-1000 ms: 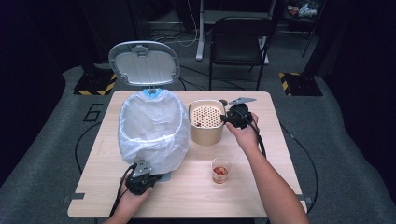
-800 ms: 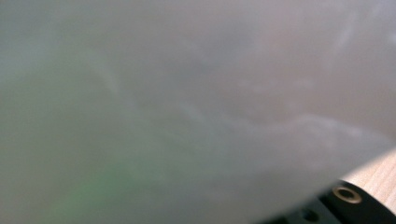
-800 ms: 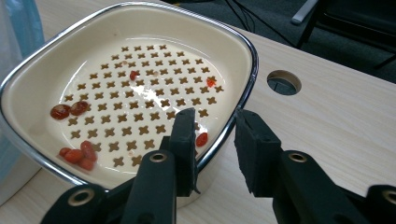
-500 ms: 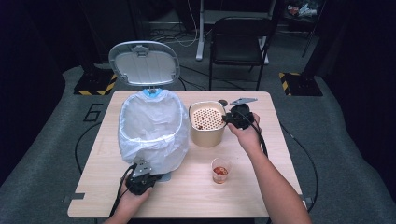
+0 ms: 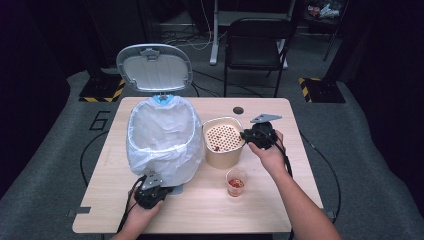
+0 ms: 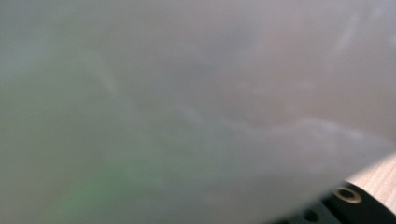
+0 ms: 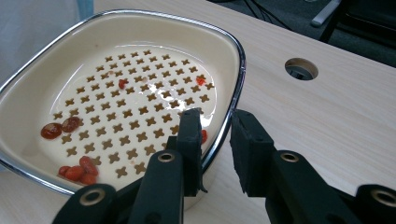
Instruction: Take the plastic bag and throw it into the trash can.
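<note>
The left gripper view is one grey-white blur: the bag [image 6: 187,107] is pressed so close that nothing on it looks sharp. Just a corner of the table [image 6: 380,175] peeks out below the bag. In the right gripper view the strainer bowl [image 7: 140,28] is cut off at the left edge. In the high view, the bits in the small cup [image 5: 236,182] beside the bowl are too small to tell.

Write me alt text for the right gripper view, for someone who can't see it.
The right gripper straddles the metal rim of a cream strainer bowl, one black jaw inside and one outside, closing in on the wall. A few red berries lie on the bowl's cross-shaped holes. The bowl sits on a light wooden table with a round cable hole.
</note>
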### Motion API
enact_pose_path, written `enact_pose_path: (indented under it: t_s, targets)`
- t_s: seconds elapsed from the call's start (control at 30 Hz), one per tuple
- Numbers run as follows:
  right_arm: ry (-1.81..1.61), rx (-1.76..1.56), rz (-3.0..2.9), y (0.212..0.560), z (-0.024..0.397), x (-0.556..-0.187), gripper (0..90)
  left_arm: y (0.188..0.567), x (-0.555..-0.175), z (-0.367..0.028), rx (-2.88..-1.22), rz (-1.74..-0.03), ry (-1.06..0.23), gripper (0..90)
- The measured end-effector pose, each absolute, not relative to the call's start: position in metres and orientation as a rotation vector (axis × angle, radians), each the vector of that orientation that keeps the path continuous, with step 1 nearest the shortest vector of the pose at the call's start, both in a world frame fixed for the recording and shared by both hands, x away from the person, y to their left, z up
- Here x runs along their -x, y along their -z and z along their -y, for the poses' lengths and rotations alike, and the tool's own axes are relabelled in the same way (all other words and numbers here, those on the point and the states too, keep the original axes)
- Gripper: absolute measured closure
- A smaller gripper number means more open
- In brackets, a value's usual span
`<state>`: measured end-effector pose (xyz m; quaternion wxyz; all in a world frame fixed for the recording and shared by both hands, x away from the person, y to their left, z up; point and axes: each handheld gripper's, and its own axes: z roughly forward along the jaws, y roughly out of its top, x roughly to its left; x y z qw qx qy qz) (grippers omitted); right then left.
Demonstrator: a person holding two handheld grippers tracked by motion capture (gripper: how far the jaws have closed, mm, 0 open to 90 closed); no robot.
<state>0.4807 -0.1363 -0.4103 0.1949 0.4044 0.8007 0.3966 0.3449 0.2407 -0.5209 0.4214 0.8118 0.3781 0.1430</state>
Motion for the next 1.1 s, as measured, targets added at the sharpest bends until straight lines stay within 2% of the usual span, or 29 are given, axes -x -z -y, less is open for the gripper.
enact_pose_path:
  t_s: [0.47,0.7,0.73,0.8,0.87,1.1]
  targets:
    - [-1.133,-1.052,-2.296,0.411,0.139,-0.445,73.7,0.521,-0.345,-0.241,-2.033,-0.948,-0.357,90.0]
    - [-1.148,-1.041,-2.308,0.411,0.14,-0.439,72.8,0.521,-0.345,-0.241,-2.032,-0.95,-0.357,90.0]
    - [-1.149,-1.043,-2.311,0.411,0.14,-0.439,71.6,0.521,-0.345,-0.241,-2.032,-0.949,-0.357,90.0]
    - [-1.169,-1.036,-2.3,0.411,0.141,-0.439,59.2,0.521,-0.346,-0.241,-2.04,-0.932,-0.361,90.0]
    - [-1.207,-1.044,-2.272,0.408,0.144,-0.435,52.8,0.521,-0.345,-0.241,-2.032,-0.951,-0.357,90.0]
    - [-1.292,-1.058,-2.241,0.407,0.161,-0.41,41.6,0.52,-0.348,-0.243,-2.065,-0.886,-0.387,90.0]
